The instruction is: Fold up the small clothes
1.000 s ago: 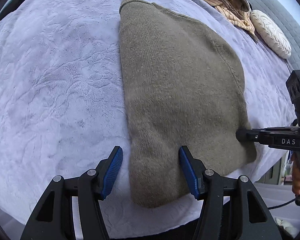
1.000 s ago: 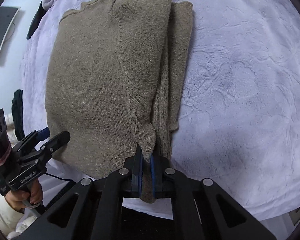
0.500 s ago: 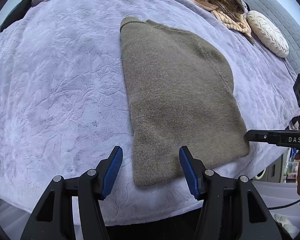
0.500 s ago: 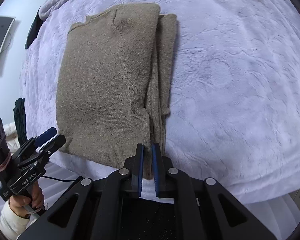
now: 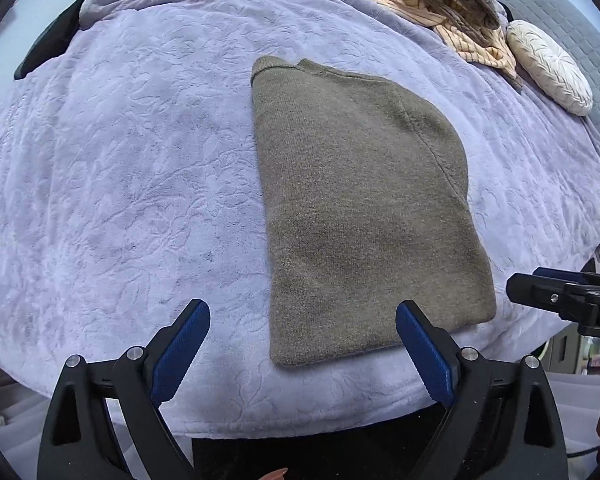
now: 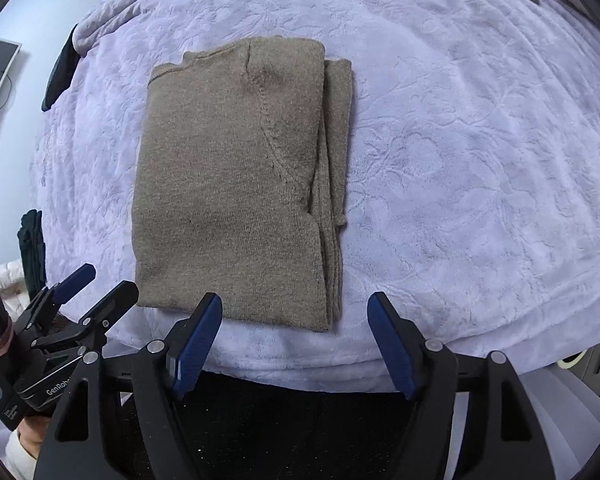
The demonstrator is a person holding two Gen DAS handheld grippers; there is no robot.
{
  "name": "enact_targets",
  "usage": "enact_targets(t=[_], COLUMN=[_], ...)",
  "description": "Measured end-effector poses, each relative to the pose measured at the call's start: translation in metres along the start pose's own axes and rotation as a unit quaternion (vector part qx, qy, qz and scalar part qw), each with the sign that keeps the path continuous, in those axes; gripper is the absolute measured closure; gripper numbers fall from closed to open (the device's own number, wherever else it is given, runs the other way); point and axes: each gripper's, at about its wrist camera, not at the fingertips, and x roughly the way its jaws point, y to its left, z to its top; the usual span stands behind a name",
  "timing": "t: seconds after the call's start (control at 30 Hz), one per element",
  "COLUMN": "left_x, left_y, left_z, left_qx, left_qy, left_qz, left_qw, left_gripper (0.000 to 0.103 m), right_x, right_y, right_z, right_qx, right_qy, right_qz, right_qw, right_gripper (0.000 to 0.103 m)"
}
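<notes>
Two blue-padded claws hang above a lavender bedspread where a folded olive-brown sweater lies flat near the bed's front edge. From the left wrist, the left claw stands spread wide, its jaws having just been opening, with only the sweater's lower hem seen below and between the pads, untouched. A heap of striped clothes and a round white cushion sit at the far right of the bed, and the right claw's black frame enters at the right edge. From the right wrist, the right claw is likewise parted, its jaws having just been opening, holding nothing; the sweater rests beyond its pads, sleeves tucked along its right side. The left claw shows at lower left, open and clear of the cloth.
</notes>
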Motion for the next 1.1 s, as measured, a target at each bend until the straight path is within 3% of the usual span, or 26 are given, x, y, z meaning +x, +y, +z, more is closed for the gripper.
enact_targets(t=[0.07, 0.1, 0.17, 0.23, 0.3, 0.87, 1.1], left_x=[0.000, -0.001, -0.002, -0.005, -0.008, -0.017, -0.018], left_y=[-0.001, -0.001, -0.001, -0.001, 0.000, 0.002, 0.002], left_z=[0.002, 0.003, 0.005, 0.006, 0.007, 0.010, 0.010], left_qx=[-0.005, -0.008, -0.012, -0.018, -0.024, -0.040, -0.039], left_qy=[0.003, 0.004, 0.008, 0.003, 0.002, -0.005, -0.001], left_qz=[0.009, 0.015, 0.036, 0.030, 0.027, 0.063, 0.058], left_qw=[0.9999, 0.9998, 0.9992, 0.9994, 0.9993, 0.9972, 0.9976], left_gripper=[0.007, 0.001, 0.001, 0.001, 0.001, 0.001, 0.001], right_x=[-0.006, -0.008, -0.013, -0.018, -0.022, -0.027, -0.027], right_y=[0.003, 0.004, 0.008, 0.011, 0.013, 0.019, 0.022], right_z=[0.001, 0.001, 0.002, 0.003, 0.004, 0.005, 0.004], right_qx=[-0.005, -0.007, -0.014, -0.020, -0.023, -0.017, -0.021], right_qy=[-0.011, -0.017, -0.029, -0.040, -0.051, -0.051, -0.049], right_qz=[-0.011, -0.016, -0.027, -0.036, -0.040, -0.063, -0.068], right_qw=[1.000, 1.000, 0.999, 0.998, 0.998, 0.997, 0.996], right_gripper=[0.019, 0.017, 0.016, 0.015, 0.000, 0.000, 0.000])
